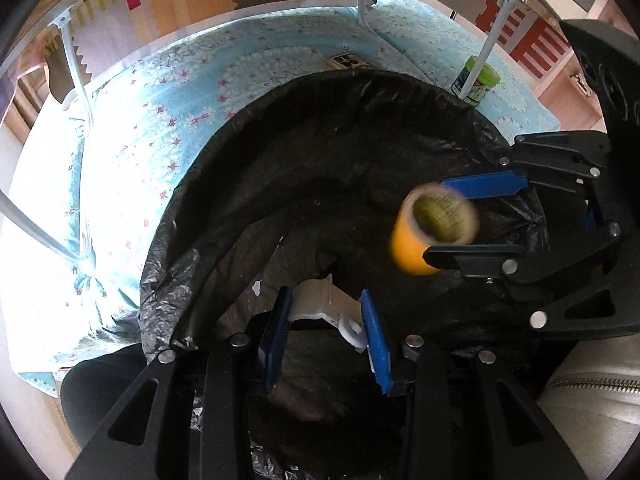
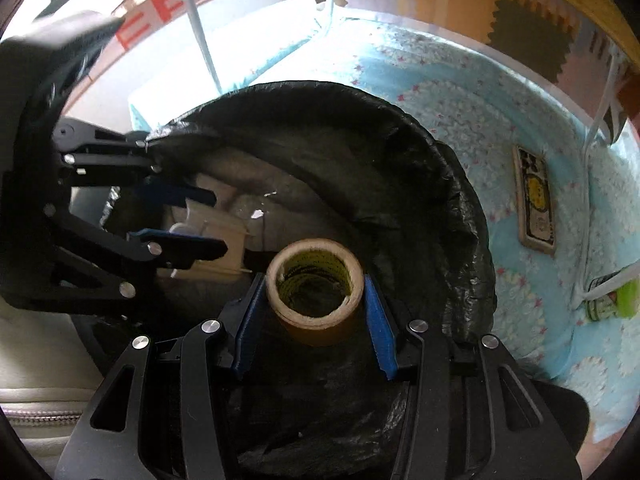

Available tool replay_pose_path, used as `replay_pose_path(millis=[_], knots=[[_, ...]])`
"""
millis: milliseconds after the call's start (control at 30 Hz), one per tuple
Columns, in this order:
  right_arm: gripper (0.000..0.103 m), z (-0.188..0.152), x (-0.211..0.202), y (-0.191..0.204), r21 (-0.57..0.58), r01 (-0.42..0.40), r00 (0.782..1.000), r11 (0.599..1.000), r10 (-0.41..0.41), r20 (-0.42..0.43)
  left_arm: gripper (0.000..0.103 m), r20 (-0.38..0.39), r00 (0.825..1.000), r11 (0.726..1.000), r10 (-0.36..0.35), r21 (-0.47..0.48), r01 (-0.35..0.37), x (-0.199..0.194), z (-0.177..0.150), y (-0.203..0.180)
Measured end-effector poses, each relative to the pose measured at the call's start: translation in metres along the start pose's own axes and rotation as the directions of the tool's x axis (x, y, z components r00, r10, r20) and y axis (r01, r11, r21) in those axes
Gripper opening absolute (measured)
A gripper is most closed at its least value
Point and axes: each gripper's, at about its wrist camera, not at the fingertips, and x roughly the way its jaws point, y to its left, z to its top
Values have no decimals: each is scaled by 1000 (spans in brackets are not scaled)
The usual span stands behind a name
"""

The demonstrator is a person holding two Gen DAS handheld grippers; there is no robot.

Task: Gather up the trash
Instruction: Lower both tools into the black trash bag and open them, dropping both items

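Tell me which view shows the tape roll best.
The right wrist view: the tape roll sits sharp and centred between the right gripper pads, hollow core facing the camera. The left wrist view shows it blurred, off to the side, partly behind a finger.

My tape roll [image 1: 434, 228] smears with motion blur at three o'clock in the left wrist view. The green-lidded jar [image 1: 476, 80] at one o'clock sits half behind a white table leg [image 1: 486, 50]. The bin bag [image 2: 420, 152] swallows its own bottom in darkness; the flat printed pack [image 2: 536, 204] is unreadable.
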Motion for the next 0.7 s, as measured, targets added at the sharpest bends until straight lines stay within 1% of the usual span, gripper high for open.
replay_pose_path(millis=[167, 367, 400, 467, 700], knots=[[48, 0, -1, -5, 12, -9, 1000, 1000, 9, 4, 34, -7, 1000, 1000, 5, 3, -5, -1, 0, -3], [48, 3, 1, -9, 28, -19, 1000, 999, 18, 5, 36, -16, 1000, 1000, -4, -17, 4, -1, 3, -3], [48, 3, 1, -10, 31, -18, 1000, 999, 18, 6, 40, -14, 1000, 1000, -6, -17, 6, -2, 3, -3], [50, 4, 1, -10, 34, -17, 1000, 999, 17, 8, 44, -10, 1000, 1000, -4, -17, 4, -4, 3, -4], [51, 3, -3, -10, 41, -17, 1000, 999, 16, 16, 44, 10, 1000, 1000, -6, -14, 6, -14, 1, -5]])
